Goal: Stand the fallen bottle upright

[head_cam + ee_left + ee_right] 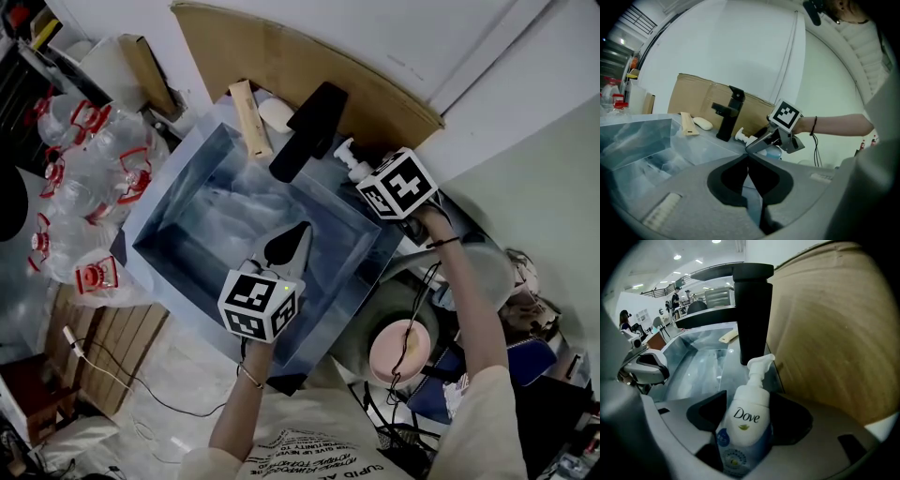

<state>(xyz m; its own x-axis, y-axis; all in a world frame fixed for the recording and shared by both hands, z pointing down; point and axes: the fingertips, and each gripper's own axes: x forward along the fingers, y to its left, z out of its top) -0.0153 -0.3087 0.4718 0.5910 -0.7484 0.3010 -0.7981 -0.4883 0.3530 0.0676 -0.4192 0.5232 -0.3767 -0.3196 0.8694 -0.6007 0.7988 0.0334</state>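
Observation:
A white Dove pump bottle (745,420) lies on the sink's far rim, just right of the black faucet (752,310), with its pump head (348,157) pointing toward the faucet. My right gripper (745,413) points steeply down over it. Its wide-spread jaws flank the bottle's body, and I see no firm squeeze. From the left gripper view, the bottle (742,137) shows under the right gripper (759,144). My left gripper (292,239) hovers over the sink basin. Its tips (748,158) meet, with nothing between them.
The steel sink (169,230) fills the middle. A soap bar (277,114) and a wooden stick-like piece (250,117) lie on the rim left of the faucet. A cardboard sheet (309,66) leans behind. Several clear plastic bottles (84,159) are piled at the left.

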